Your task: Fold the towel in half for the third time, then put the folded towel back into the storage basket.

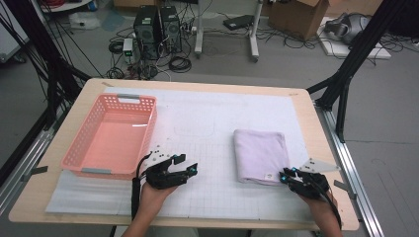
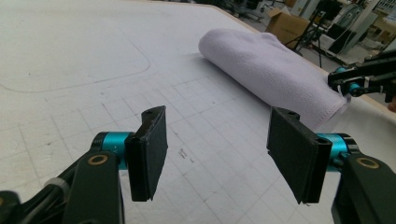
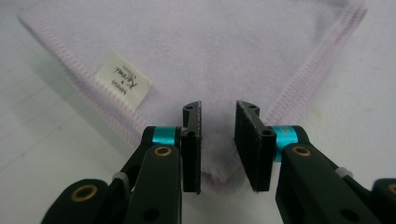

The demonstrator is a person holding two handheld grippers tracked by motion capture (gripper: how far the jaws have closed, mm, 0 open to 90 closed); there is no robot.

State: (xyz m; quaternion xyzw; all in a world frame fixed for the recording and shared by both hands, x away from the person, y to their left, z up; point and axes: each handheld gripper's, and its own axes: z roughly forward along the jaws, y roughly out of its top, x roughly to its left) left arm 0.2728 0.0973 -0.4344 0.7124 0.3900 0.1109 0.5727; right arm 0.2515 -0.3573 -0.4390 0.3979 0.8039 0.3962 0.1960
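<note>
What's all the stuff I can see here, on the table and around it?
Towel: one, pale lilac, folded, right half of the table, white label at its near corner.
Basket: one, salmon pink, left side of the table.
Gridded mat: one, white, covering the tabletop.
Computer towers: two, black, on the floor beyond the table.
Cardboard box: one, brown, floor at back.
Left tongs: one, black, open, beside the basket's near corner.
Right tongs: one, black, astride the towel's corner, a gap between pads and cloth.

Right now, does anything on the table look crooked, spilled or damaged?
Nothing stands out. The folded lilac towel lies flat and neat on the grid mat, and the pink basket sits upright at the left. No spills or damage show.
</note>
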